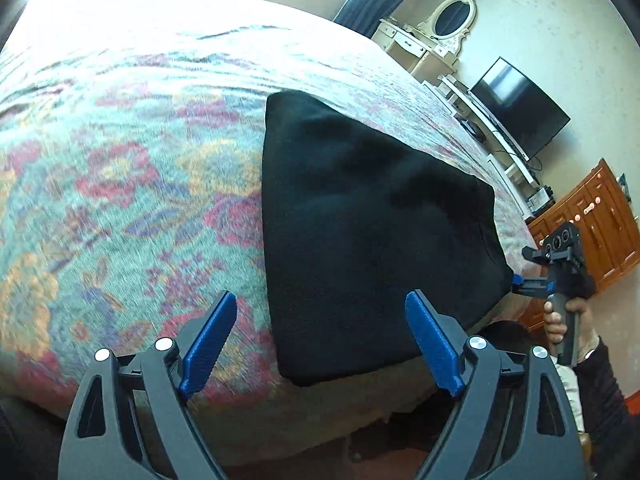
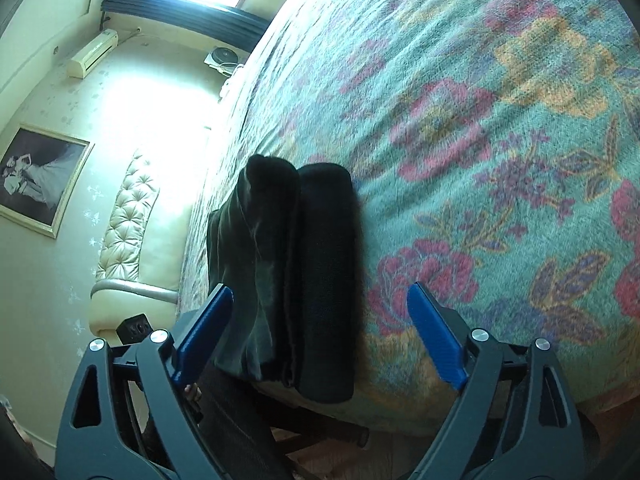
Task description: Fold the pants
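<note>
The black pants lie folded into a compact stack on the flowered bedspread, near the bed's front edge. My left gripper is open and empty, just in front of the stack's near edge. My right gripper shows in the left wrist view at the stack's right corner, held by a hand. In the right wrist view the pants show edge-on as folded layers, with my right gripper open around their near end, touching nothing that I can see.
The bedspread covers the whole bed. A TV, white dresser with mirror and wooden cabinet line the far wall. A padded headboard and framed picture are left of the bed.
</note>
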Available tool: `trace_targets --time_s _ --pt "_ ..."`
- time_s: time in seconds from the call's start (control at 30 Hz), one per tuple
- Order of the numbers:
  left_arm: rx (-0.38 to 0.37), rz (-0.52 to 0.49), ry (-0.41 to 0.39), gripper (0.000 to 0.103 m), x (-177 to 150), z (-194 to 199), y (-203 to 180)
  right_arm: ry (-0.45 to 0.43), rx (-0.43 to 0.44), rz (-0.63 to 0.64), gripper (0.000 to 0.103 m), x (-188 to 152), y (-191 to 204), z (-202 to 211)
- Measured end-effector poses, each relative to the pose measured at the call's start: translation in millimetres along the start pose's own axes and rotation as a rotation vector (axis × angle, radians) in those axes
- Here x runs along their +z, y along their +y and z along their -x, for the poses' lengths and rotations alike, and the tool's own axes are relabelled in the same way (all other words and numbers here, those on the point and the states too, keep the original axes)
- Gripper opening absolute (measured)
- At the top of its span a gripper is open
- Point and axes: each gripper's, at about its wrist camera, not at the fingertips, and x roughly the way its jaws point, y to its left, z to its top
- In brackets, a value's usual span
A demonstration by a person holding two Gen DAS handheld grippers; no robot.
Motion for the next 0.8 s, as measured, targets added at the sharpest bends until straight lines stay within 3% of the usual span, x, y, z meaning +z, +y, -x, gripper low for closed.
trace_targets --time_s 0.1,0.33,0.63,0.8 --pt "0.051 -0.030 -0.009 0.085 10.3 -7.5 4.7 0.014 0.007 -0.001 0.089 13.6 1.2 -17.9" --pt "0.067 0.029 0.006 0.085 38.4 -39.4 34.3 0.030 0.009 0.030 0.090 40.4 10.3 -49.5" --pt "-0.075 0.131 0.035 0.085 76.7 -81.7 60.4 0.044 0.055 0.053 0.090 64.3 14.8 -72.9" --pt "-0.132 0.121 0.023 0.086 98.5 -98.6 61.1 0.053 0.078 0.061 0.091 72.1 20.1 -83.6"
